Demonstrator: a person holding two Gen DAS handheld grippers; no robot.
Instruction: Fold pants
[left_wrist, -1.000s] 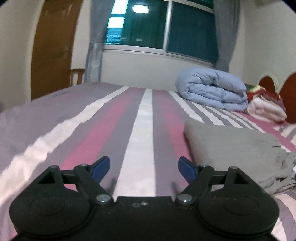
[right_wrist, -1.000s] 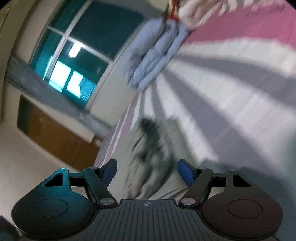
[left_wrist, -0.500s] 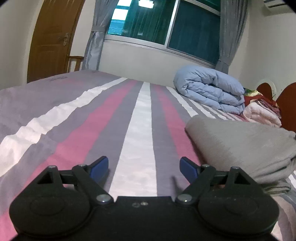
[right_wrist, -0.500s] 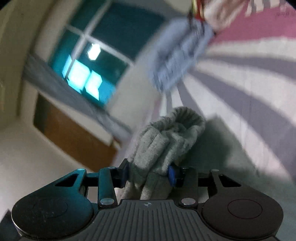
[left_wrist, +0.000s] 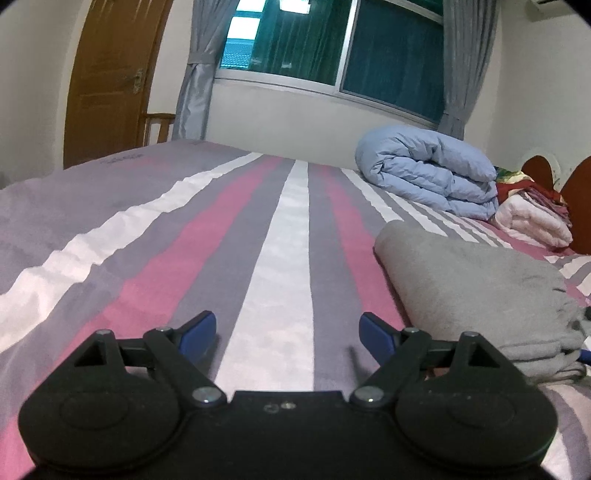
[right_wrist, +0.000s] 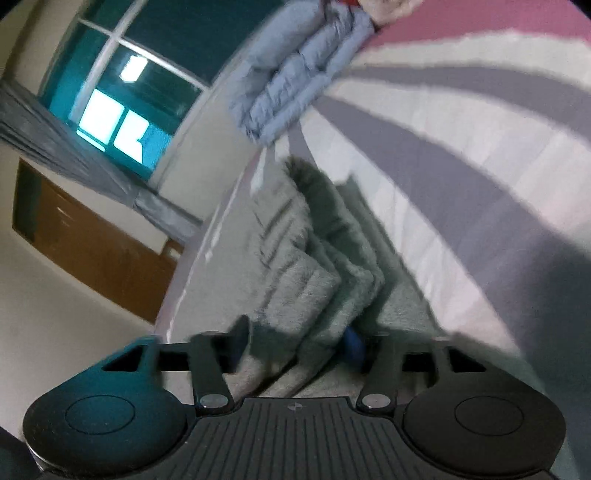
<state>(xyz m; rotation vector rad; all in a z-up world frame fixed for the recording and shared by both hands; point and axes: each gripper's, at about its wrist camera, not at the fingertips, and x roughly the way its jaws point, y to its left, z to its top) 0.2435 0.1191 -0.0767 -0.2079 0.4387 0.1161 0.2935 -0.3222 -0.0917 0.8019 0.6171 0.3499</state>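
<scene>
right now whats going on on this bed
Someone is folding grey pants on a striped bed with a handheld gripper in each hand. The right gripper is opening, with a bunched edge of the pants between its fingers. The left gripper is open over bare sheet, beside the pants.

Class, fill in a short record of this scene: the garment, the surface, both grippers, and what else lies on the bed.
garment: grey pants, folded, on the bed
surface: striped bedsheet, pink, grey and white
left gripper: open, over bare sheet, beside the pants
right gripper: jaws opening, pants fabric between them
also on bed: rolled blue duvet, pink folded blanket
</scene>
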